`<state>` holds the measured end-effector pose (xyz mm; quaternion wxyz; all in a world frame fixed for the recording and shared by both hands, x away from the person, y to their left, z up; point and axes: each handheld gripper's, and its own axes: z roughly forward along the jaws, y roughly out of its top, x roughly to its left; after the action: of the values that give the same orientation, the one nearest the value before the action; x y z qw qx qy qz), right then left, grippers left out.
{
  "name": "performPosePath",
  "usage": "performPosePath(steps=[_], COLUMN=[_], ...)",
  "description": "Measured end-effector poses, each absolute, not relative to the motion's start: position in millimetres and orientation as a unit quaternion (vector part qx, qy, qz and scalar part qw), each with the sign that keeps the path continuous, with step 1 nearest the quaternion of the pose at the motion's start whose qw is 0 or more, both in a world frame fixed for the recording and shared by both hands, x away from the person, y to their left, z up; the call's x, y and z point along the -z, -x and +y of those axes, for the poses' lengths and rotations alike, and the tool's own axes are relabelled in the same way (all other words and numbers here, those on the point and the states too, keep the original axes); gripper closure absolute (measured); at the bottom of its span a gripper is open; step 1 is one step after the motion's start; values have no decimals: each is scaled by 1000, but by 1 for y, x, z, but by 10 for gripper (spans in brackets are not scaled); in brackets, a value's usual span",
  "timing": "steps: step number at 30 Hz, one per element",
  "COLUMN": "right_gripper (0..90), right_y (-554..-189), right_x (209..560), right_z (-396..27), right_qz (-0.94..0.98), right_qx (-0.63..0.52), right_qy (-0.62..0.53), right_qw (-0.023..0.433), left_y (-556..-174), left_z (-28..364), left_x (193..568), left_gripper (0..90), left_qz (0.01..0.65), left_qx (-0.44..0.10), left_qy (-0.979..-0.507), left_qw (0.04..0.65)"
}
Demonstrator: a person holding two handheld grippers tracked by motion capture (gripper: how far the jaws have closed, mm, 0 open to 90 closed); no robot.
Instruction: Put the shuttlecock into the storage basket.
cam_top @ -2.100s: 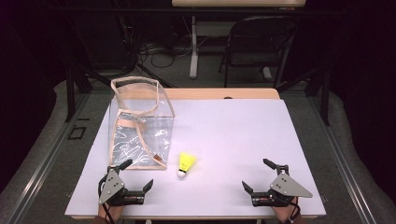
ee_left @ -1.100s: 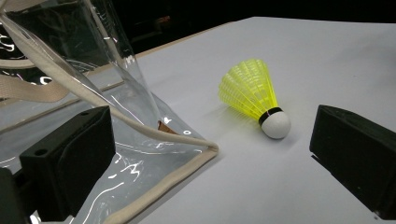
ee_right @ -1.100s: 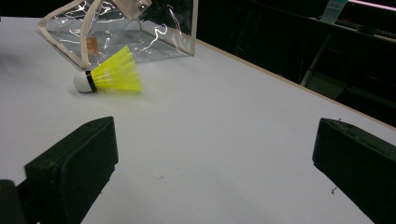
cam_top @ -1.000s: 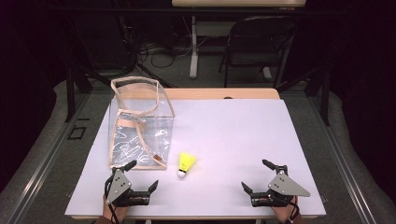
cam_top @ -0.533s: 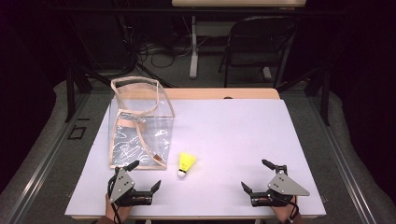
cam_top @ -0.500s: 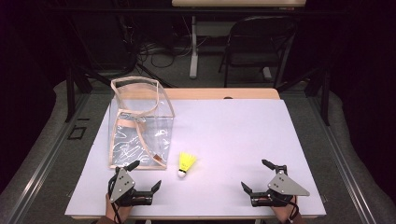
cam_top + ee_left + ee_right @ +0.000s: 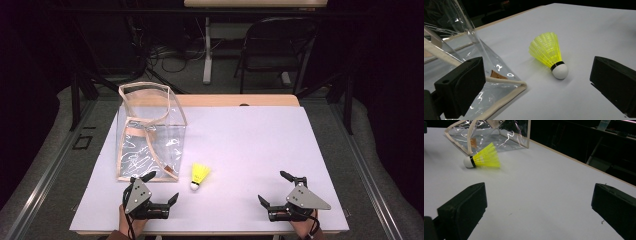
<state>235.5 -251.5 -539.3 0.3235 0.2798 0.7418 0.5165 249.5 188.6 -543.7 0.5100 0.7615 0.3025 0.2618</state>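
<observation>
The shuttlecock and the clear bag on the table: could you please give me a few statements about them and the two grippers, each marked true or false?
1. The yellow shuttlecock lies on its side on the table. True.
2. The shuttlecock is inside the clear bag. False: it lies on the table just outside the bag's near corner.
3. The left gripper has its jaws open and faces the shuttlecock. True.
4. The right gripper is shut on the shuttlecock. False: it is open and holds nothing, apart from the shuttlecock.
5. The clear bag lies flat and folded. False: it stands upright with its top open.
</observation>
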Motion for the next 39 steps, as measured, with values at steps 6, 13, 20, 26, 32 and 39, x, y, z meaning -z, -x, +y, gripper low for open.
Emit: performPosePath(steps=[6,13,20,26,32,39], right_gripper=[0,0,0,0,0,0], right_y=[-236,-237,-237,-237,-237,-237], right_x=[540,540,541,540,540,540], right_z=[-251,-251,-251,-251,-251,-251], right_qz=[742,743,743,743,745,745], right_qx=[-516,-515,-515,-514,-513,-512], right_qy=[-280,-281,-282,-282,-282,-282], right_qw=[323,322,321,322,322,322], left_y=[-252,-253,-255,-256,-257,-258], left_z=[184,178,172,166,159,154], left_x=[543,542,541,541,540,540], left_gripper=[0,0,0,0,0,0], left_qz=[308,310,310,314,312,314], left_qx=[-258,-255,-254,-250,-247,-247], left_qy=[-762,-763,-767,-768,-771,-772], left_qw=[508,506,502,499,497,494])
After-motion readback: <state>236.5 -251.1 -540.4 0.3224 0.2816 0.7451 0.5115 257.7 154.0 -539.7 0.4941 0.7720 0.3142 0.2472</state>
